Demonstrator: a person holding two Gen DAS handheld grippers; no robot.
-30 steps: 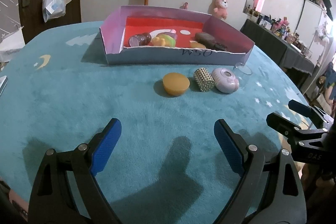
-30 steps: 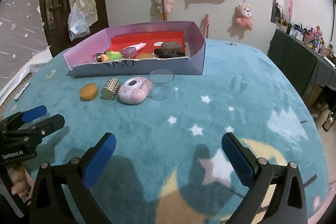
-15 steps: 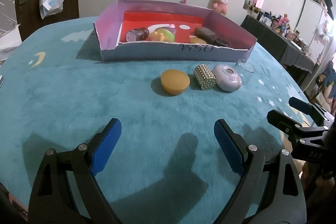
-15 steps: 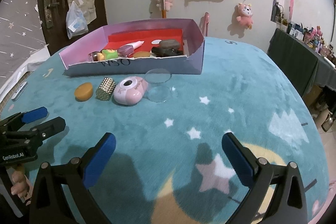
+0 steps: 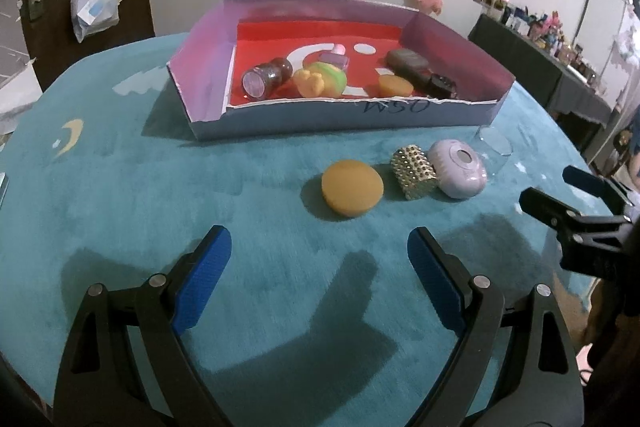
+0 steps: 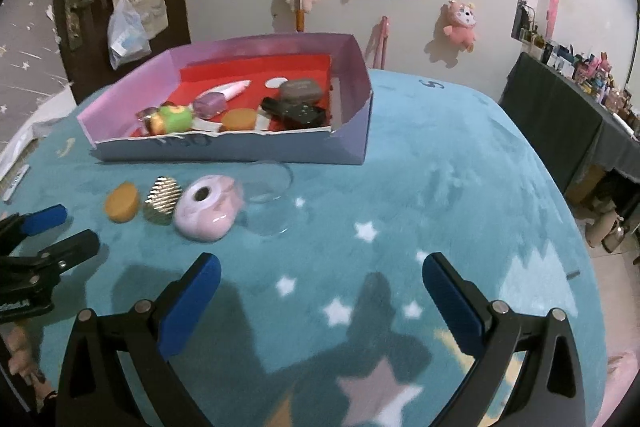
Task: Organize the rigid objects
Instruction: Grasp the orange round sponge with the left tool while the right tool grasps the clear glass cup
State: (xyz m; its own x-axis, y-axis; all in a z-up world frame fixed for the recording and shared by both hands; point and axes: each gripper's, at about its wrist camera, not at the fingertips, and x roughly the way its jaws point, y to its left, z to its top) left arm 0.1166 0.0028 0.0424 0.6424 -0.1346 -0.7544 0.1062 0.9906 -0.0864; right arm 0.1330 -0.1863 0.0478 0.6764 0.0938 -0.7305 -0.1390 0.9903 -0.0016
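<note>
A row of objects lies on the teal cloth in front of a purple box (image 5: 208,83) (image 6: 352,143) with a red floor: an orange disc (image 5: 352,188) (image 6: 121,203), a gold studded cylinder (image 5: 414,171) (image 6: 162,200), a pink oval device (image 5: 458,167) (image 6: 208,209) and a clear glass (image 5: 495,149) (image 6: 270,195). My left gripper (image 5: 319,269) is open and empty, just short of the orange disc. My right gripper (image 6: 320,291) is open and empty, short of the glass.
The box holds several items: a dark jar (image 5: 266,79), a yellow-green toy (image 5: 320,79), another orange disc (image 5: 395,85) and black pieces (image 5: 420,69). The other gripper shows at the right edge of the left view (image 5: 576,203) and the left edge of the right view (image 6: 40,239).
Both grippers have moved forward toward the row of objects and the box, which now look larger. Both stay open; nothing was picked up.
</note>
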